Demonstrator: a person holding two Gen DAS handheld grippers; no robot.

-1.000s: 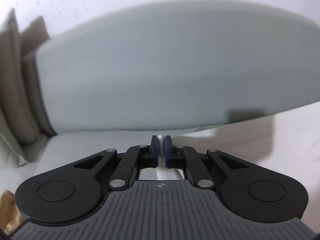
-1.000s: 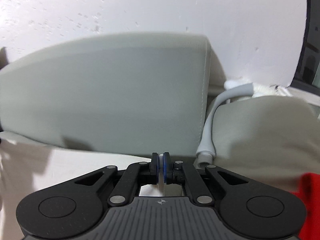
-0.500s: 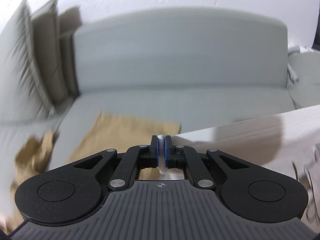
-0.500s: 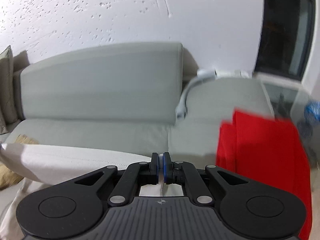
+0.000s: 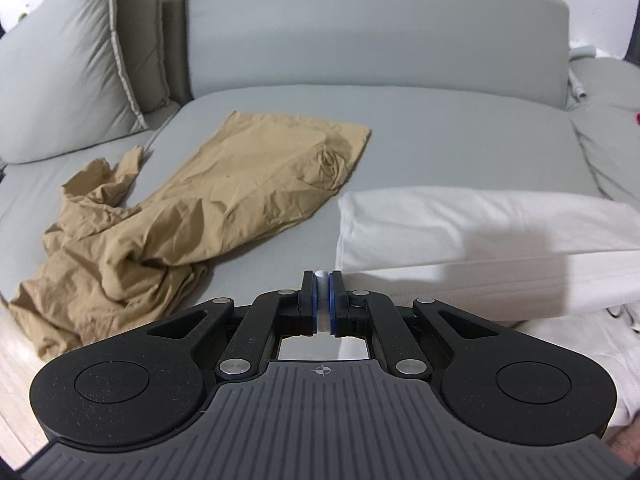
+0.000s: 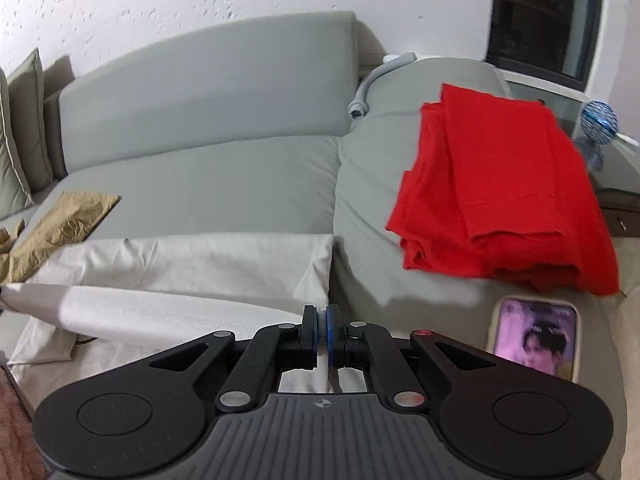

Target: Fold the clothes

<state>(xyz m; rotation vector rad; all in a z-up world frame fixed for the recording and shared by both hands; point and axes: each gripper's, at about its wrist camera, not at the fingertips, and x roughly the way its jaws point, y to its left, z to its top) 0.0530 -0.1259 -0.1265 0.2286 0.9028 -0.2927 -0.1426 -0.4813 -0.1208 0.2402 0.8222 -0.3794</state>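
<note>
Item: white garment [image 5: 480, 232], mid-fold. Since the earlier frames both grippers had dropped from facing the sofa back to looking down on the seat, and the cloth had come down with them.

Position: garment lay across the grey sofa [image 5: 440, 132] seat, its raised edge stretched between the two tools.

Left gripper [image 5: 323, 296]: pressed together on a white fold of the garment. Right gripper [image 6: 322, 330]: likewise pinching the garment's edge.

Adjacent: tan garment [image 5: 192, 200], crumpled, left of the white one, apart from it; red garment [image 6: 504, 192], already folded, on the right cushion; phone [image 6: 536, 338], screen lit, just beside the seat edge.

Handling note: the edge probably wanted equal tension and a level carry, laid square onto the lower layer before release.

Markings: none legible; a small crosshair emblem on each tool only.
</note>
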